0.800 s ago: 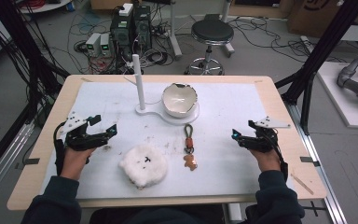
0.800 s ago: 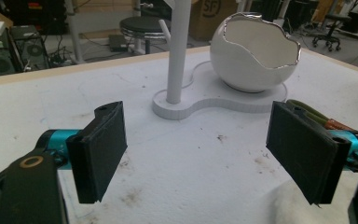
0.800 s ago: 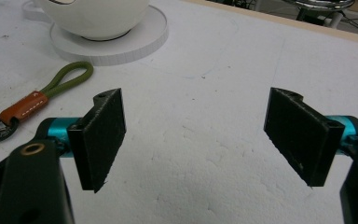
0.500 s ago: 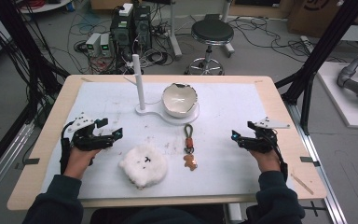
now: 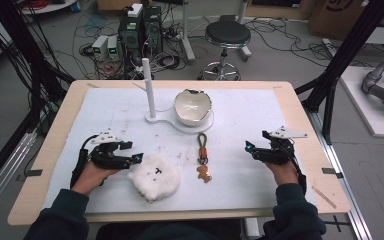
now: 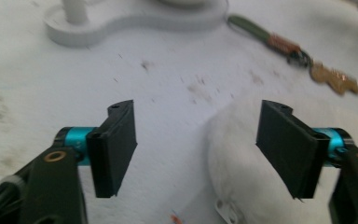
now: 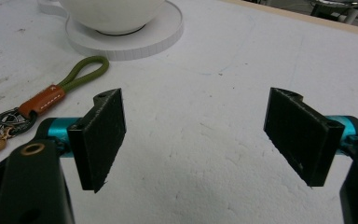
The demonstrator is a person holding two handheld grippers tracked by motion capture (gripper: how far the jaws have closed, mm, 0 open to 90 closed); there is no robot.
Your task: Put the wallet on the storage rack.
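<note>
On my feed, the wooden desk [image 5: 300, 112] is covered by a scuffed white sheet [image 5: 260, 125]. Toward its far side I see a flat white stand [image 5: 166, 120] with a slim upright post [image 5: 148, 87] at one end. A white bowl [image 5: 193, 106] with a jagged rim sits on the stand's round end. Just in front of the bowl lies a keychain [image 5: 202, 156] with an olive loop, a brown leather wrap, rings and a tan charm. On the floor beyond the desk I can see a black stool [image 5: 227, 34], stacked electronics boxes [image 5: 140, 27] and tangled cables [image 5: 87, 27].
</note>
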